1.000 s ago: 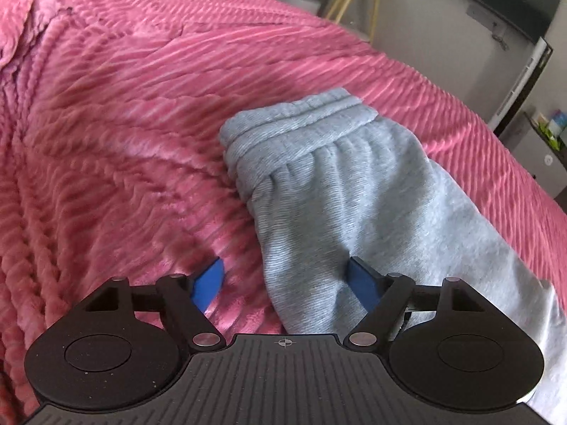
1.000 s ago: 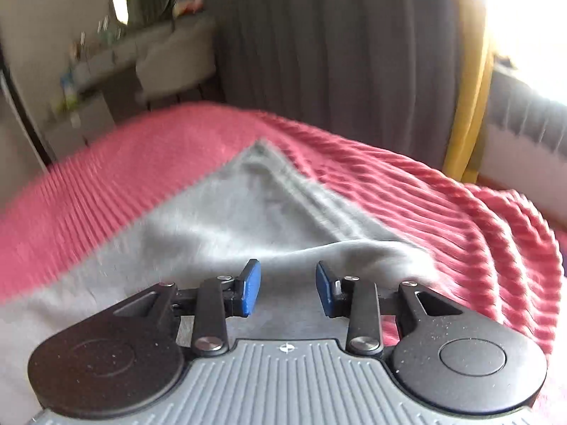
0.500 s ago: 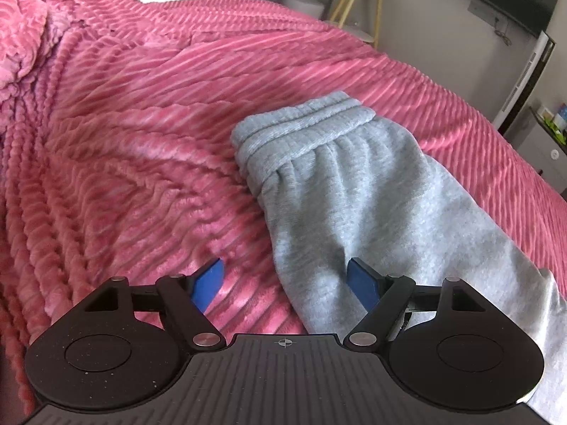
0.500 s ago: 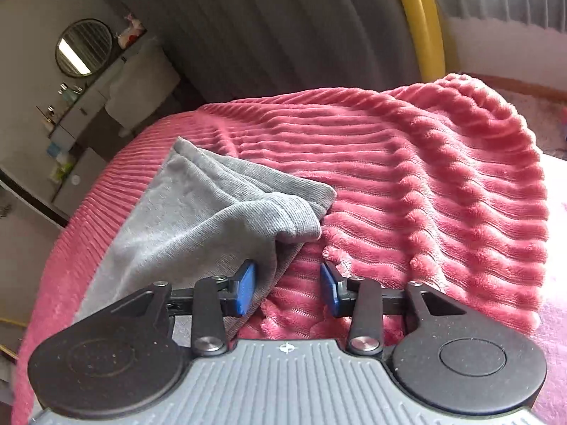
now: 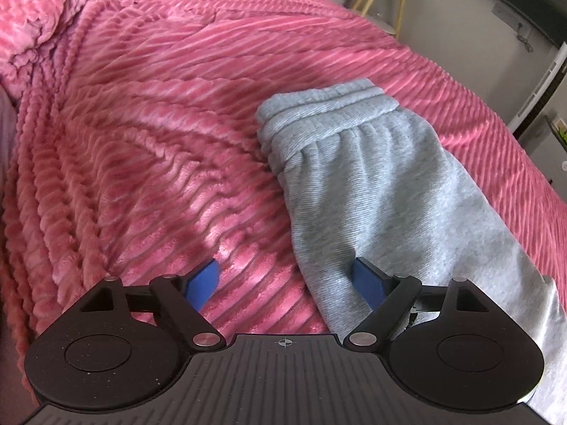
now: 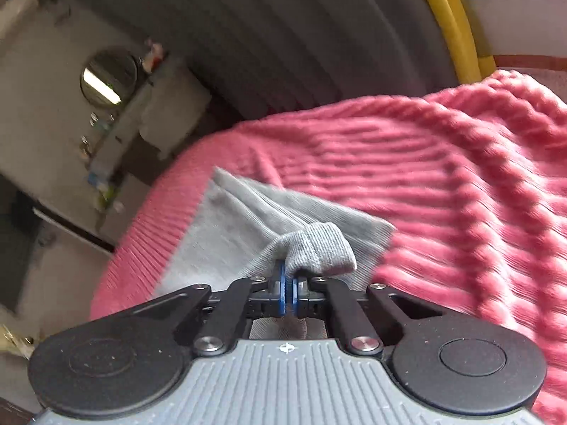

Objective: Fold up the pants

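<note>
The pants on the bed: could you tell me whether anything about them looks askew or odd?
Nothing stands out. The grey pants lie flat on the pink blanket; only the cuff is bunched, where the right gripper pinches it.

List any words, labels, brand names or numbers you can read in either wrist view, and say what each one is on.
None can be read.
Grey sweatpants: no tag, logo or print shows.
Pink ribbed blanket: plain.
Left gripper and right gripper: only a small crosshair mark on each body, no lettering.
Items on the shelf below the round mirror: too small and blurred to read.
</note>
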Demonstrator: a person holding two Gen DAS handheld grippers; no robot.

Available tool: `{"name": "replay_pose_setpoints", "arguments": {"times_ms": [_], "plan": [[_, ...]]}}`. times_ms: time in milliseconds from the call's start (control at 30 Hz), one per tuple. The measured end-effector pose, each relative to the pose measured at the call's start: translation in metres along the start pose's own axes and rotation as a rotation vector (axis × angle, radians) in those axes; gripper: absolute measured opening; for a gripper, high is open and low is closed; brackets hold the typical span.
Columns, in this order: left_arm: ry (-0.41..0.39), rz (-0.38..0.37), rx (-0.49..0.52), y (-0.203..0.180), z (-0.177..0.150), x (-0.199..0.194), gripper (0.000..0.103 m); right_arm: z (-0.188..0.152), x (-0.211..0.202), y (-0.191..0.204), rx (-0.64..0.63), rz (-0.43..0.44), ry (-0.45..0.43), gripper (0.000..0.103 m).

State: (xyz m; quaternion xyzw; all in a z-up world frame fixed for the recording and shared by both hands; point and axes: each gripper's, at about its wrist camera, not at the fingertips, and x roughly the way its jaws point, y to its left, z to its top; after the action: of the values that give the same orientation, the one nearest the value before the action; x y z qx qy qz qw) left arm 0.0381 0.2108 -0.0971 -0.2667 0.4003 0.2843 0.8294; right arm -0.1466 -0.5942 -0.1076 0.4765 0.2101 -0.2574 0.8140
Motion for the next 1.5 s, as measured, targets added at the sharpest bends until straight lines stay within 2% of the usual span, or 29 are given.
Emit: {"name": "replay_pose_setpoints", "arguments": {"times_ms": [67, 167, 233, 267, 333, 367, 400, 433, 467, 500, 533, 600, 700, 767, 833, 967, 1033, 1200, 1267, 1333, 1367, 1400, 1500], "plan": [[-0.002, 0.008, 0.010, -0.001, -0.001, 0.001, 0.089, 0.012, -0.004, 0.020, -0.004, 0.090, -0.031, 0.003], [0.002, 0.007, 0.004, -0.001, 0.000, 0.000, 0.089, 0.033, -0.024, 0.052, -0.013, 0.290, -0.107, 0.003], [0.011, -0.001, -0.011, 0.001, 0.000, 0.001, 0.089, 0.039, -0.033, 0.056, -0.026, 0.350, -0.136, 0.003], [0.016, -0.007, -0.021, 0.002, 0.001, 0.002, 0.090, 0.038, -0.036, 0.052, -0.030, 0.352, -0.148, 0.003], [0.025, -0.015, -0.040, 0.004, 0.001, 0.004, 0.091, 0.029, -0.034, 0.032, -0.044, 0.285, -0.156, 0.003], [0.027, -0.018, -0.041, 0.004, 0.001, 0.005, 0.092, 0.024, -0.027, 0.018, -0.046, 0.217, -0.138, 0.003], [0.026, -0.017, -0.034, 0.003, 0.000, 0.005, 0.093, 0.019, -0.016, 0.004, -0.065, 0.133, -0.102, 0.004], [0.024, -0.015, -0.025, 0.002, 0.000, 0.006, 0.093, 0.011, 0.001, -0.011, -0.094, -0.005, -0.044, 0.007], [0.022, -0.012, -0.016, 0.001, -0.001, 0.006, 0.093, 0.006, 0.011, -0.022, -0.095, -0.094, 0.006, 0.008], [0.022, -0.012, -0.011, 0.000, -0.001, 0.005, 0.093, 0.000, 0.015, -0.036, -0.067, -0.076, 0.027, 0.008], [0.023, -0.013, -0.011, 0.000, -0.001, 0.005, 0.093, -0.001, 0.009, -0.043, -0.025, -0.035, -0.001, 0.009], [0.027, -0.015, -0.018, 0.000, -0.001, 0.005, 0.094, -0.002, -0.004, -0.050, 0.049, -0.007, -0.012, 0.013], [0.025, -0.014, -0.013, -0.001, -0.001, 0.005, 0.094, -0.003, -0.005, -0.051, 0.032, -0.036, 0.022, 0.021], [0.026, -0.018, -0.001, -0.002, -0.001, 0.005, 0.094, -0.002, -0.001, -0.056, 0.045, -0.006, 0.034, 0.026], [0.032, -0.022, -0.001, -0.002, -0.002, 0.004, 0.094, -0.001, 0.004, -0.061, 0.091, 0.011, 0.031, 0.027], [0.040, -0.031, -0.018, 0.001, -0.002, 0.001, 0.094, 0.004, 0.000, -0.062, 0.104, -0.033, 0.039, 0.029], [0.038, -0.032, -0.015, 0.000, -0.002, 0.001, 0.094, 0.006, -0.004, -0.059, 0.101, -0.051, 0.032, 0.036], [0.029, -0.046, 0.034, -0.007, -0.004, 0.000, 0.094, 0.004, -0.001, -0.066, 0.109, 0.039, 0.023, 0.073], [0.028, -0.042, 0.049, -0.009, -0.004, 0.001, 0.094, 0.003, 0.006, -0.059, 0.075, 0.057, 0.020, 0.074], [0.030, -0.043, 0.047, -0.009, -0.004, 0.001, 0.094, 0.003, 0.011, -0.049, 0.044, 0.073, 0.014, 0.069], [0.032, -0.045, 0.042, -0.008, -0.003, 0.001, 0.094, 0.004, 0.014, -0.046, 0.036, 0.078, 0.018, 0.043], [0.035, -0.048, 0.035, -0.007, -0.003, 0.002, 0.094, 0.006, 0.017, -0.043, 0.034, 0.090, 0.028, 0.021], [0.040, -0.050, 0.026, -0.005, -0.003, 0.003, 0.094, 0.005, 0.020, -0.041, 0.044, 0.119, 0.026, 0.019]]}}
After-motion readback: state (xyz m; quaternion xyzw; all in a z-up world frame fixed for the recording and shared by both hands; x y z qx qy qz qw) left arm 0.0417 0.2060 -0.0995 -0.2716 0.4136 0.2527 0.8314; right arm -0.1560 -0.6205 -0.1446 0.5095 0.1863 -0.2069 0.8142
